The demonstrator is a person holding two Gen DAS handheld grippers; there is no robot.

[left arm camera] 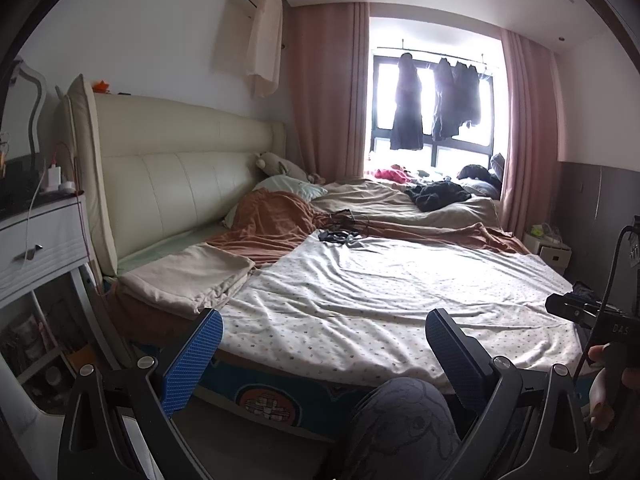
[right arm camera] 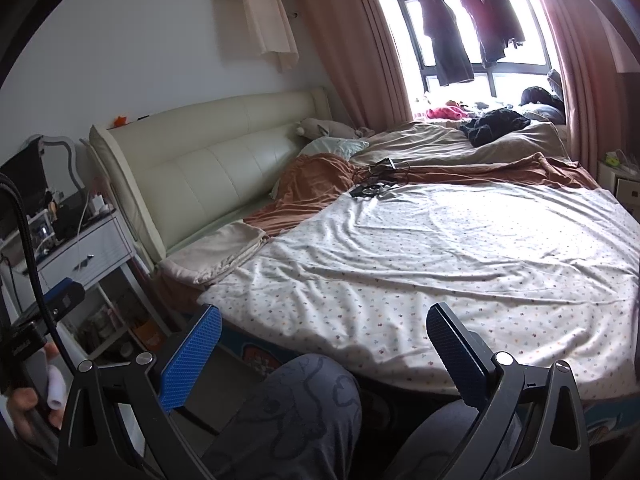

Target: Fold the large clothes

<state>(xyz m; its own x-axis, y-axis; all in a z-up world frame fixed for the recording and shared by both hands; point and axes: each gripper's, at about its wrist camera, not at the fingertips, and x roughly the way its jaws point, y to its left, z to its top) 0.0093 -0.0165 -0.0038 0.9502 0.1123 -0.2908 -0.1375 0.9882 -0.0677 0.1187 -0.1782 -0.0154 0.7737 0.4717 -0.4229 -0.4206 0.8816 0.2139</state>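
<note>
- A bed (left arm camera: 168, 236) with a cream padded headboard (right arm camera: 216, 164) is filling most of both views, reaching back toward a bright window (left arm camera: 432, 120).
- A large white spotted sheet (right arm camera: 440, 256) is lying spread flat and wrinkled over the near half of the bed, its near edge hanging just past the mattress side.
- A rust-brown blanket (left arm camera: 276, 220) is lying bunched behind the sheet, and a beige duvet (left arm camera: 380, 200) is lying beyond that, near the window.
- Pink curtains (left arm camera: 328, 92) are hanging at both sides of the window, with dark garments (right arm camera: 448, 36) hanging from a rail across it.
- A folded cream cloth (left arm camera: 188, 276) is resting at the sheet's left edge, close to the headboard.
- A white nightstand (left arm camera: 44, 240) is standing left of the bed.
- The person's knee (right arm camera: 296, 412), in grey patterned fabric, is showing low between the fingers.
- The left gripper (left arm camera: 324, 344) is hovering off the bed's near edge with its jaws spread wide, grasping nothing.
- The right gripper (right arm camera: 324, 344) is hovering likewise, jaws spread apart and empty, clear of the sheet.
- A tangle of black cables (right arm camera: 380, 180) is lying at the sheet's far edge.
</note>
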